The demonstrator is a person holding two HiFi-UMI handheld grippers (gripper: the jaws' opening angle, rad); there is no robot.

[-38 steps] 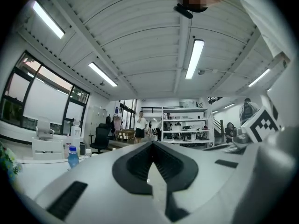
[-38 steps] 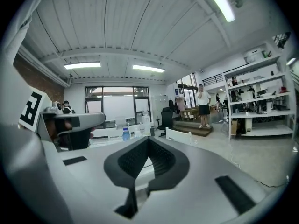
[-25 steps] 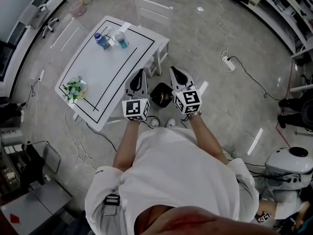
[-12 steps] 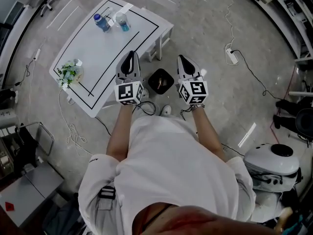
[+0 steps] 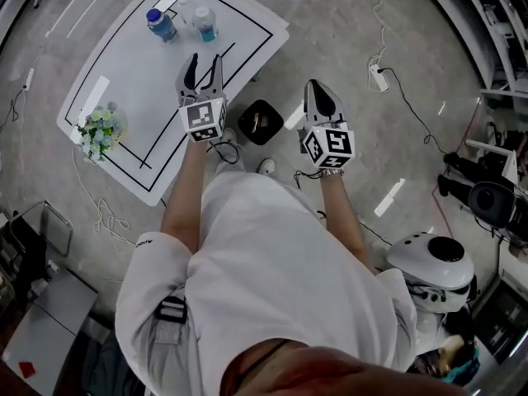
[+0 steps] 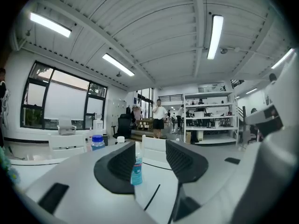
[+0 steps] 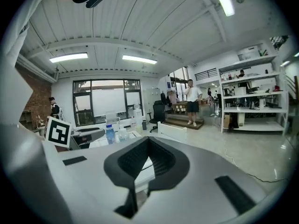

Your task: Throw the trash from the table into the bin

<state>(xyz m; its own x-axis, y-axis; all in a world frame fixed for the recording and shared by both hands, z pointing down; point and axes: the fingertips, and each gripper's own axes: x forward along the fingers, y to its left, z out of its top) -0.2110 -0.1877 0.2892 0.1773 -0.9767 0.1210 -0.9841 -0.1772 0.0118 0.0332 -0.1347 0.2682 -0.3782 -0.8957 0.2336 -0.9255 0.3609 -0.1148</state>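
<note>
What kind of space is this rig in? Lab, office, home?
Most likely a robotics lab or workshop: open shelving racks stacked with equipment, a white domed machine that looks like a robot, and a power strip lying out on the grey floor.

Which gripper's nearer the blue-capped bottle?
Left. Left gripper, jaws just opening, empty, is over the table short of the blue-capped bottle; right gripper is off the table, by the bin.
</note>
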